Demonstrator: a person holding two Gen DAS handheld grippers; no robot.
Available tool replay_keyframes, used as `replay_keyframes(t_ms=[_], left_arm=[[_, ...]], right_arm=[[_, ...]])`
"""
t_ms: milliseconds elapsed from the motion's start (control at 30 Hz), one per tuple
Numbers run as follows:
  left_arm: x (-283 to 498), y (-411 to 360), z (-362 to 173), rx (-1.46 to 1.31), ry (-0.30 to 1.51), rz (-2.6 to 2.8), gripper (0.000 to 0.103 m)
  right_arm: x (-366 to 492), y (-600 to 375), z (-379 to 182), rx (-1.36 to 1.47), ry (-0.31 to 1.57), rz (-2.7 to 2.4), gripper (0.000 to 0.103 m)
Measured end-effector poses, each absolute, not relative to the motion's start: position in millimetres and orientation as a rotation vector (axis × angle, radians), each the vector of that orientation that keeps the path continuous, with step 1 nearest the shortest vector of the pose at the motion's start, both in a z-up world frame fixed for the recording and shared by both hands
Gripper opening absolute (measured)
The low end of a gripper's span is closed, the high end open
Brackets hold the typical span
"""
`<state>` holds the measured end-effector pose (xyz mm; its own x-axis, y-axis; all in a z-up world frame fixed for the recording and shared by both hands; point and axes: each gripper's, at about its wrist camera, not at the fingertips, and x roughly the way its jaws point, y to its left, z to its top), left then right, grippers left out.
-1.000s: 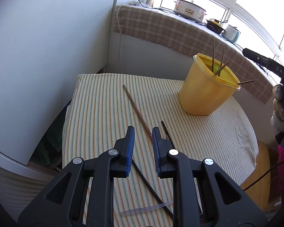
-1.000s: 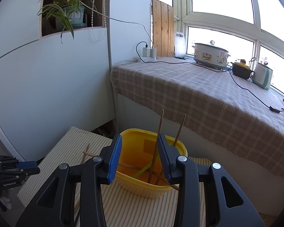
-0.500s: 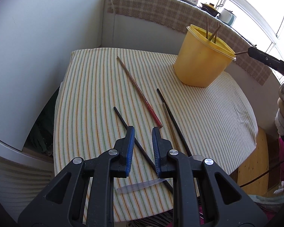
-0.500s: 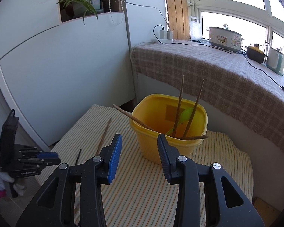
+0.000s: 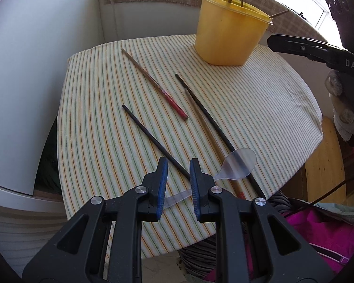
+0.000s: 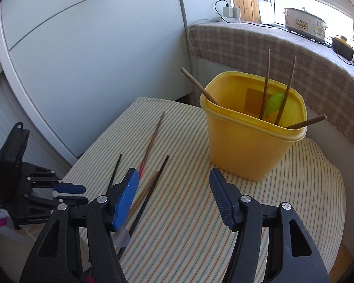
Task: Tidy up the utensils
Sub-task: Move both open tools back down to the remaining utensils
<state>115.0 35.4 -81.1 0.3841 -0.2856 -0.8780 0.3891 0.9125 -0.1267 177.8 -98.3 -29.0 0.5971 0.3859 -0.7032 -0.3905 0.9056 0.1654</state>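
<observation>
White wall (image 6: pixel 94 54) (sunlit window (image 6: pixel 311 2)).

Your left fingers (image 5: pixel 162 179) hide part of the clear spoon's (image 5: pixel 238 162) handle. The yellow tub (image 6: pixel 247 146) hides the lower ends of its chopsticks (image 6: pixel 265 80). The desk's (image 6: pixel 200 224) near edge is cut off.

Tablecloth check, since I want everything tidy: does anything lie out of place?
Yes. Loose chopsticks lie scattered at different angles on the striped cloth, and a clear plastic spoon lies across one, all outside the yellow tub.
</observation>
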Motion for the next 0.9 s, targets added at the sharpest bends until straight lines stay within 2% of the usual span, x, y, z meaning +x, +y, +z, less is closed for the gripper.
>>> replay_keyframes(t_ms=[267, 667, 900], left_arm=[[123.4, 40.0, -92.5, 0.019, 1.144, -0.418, 0.017], [98.1, -16.9, -107.7, 0.416, 1.201, -0.624, 0.017], [110.6, -27.6, -110.7, 0.496, 1.262, -0.651, 0.018]], right_arm=[[197.6, -51.3, -33.6, -0.104, 0.894, 0.511, 0.062], [191.7, -73.7, -63.7, -0.009, 1.065, 0.504, 0.062], [187.3, -91.2, -68.0, 0.016, 1.071, 0.468, 0.062]])
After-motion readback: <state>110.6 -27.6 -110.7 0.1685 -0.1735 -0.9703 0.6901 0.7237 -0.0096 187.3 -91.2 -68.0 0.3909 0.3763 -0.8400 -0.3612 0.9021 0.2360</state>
